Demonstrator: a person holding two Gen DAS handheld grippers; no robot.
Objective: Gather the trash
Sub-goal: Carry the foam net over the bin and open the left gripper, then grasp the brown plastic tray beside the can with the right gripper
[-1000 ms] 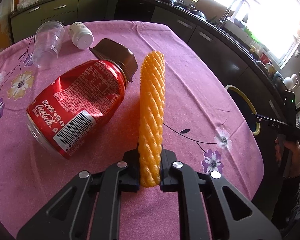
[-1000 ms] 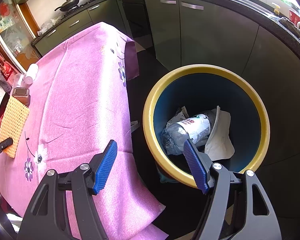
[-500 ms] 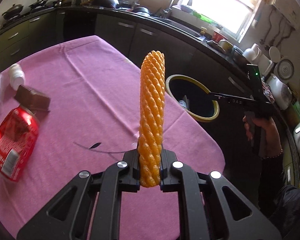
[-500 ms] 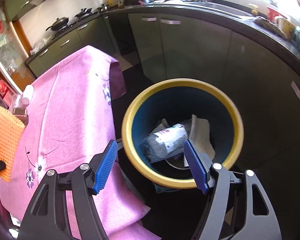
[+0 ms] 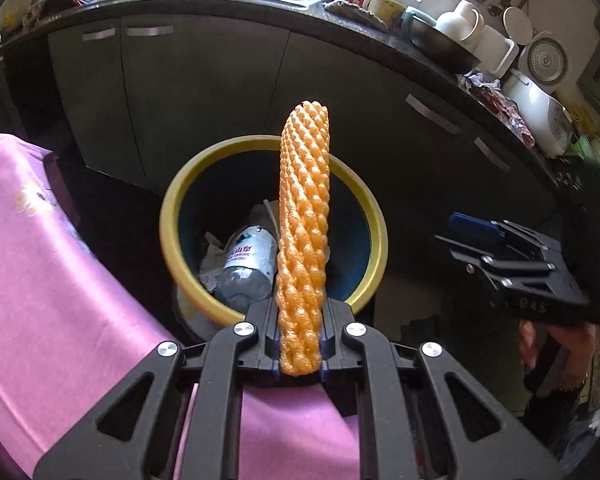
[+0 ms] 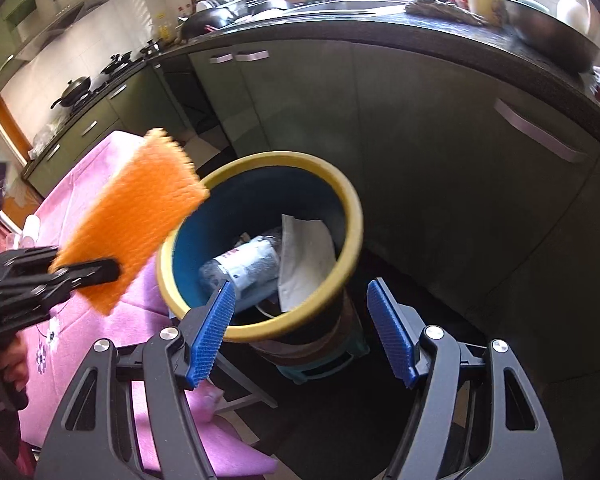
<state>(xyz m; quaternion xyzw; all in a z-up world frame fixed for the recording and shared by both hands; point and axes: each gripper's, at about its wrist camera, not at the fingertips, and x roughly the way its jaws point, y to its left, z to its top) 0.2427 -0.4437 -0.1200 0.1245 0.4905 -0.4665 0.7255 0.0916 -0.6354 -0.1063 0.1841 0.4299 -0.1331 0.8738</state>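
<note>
The left tongs [image 5: 300, 354] pinch the lower end of an orange foam net sleeve [image 5: 305, 236], which stands out along the fingers and, in the left wrist view, lines up with the mouth of the yellow-rimmed bin [image 5: 374, 216]; the right wrist view puts the sleeve [image 6: 132, 220] above the bin's near left rim, partly over the pink-clothed desk [image 6: 60, 320]. The right tongs [image 6: 302, 330] hang spread and empty beside the bin [image 6: 352, 216], which already holds a crushed plastic bottle [image 6: 240, 264] and a white paper [image 6: 304, 256]. The likely risk is an early release: the sleeve is light and long, so if it is let go while it overlaps the rim it could catch on the edge, tip outward and land on the floor or back on the desk. It may also cling to the grip pads instead of dropping cleanly. Compared with the frames a second before, the left tongs have swung away from the desk, where a red cola can and a clear cup lay near the sleeve, and now face the bin, while the right tongs have stayed spread near it
</note>
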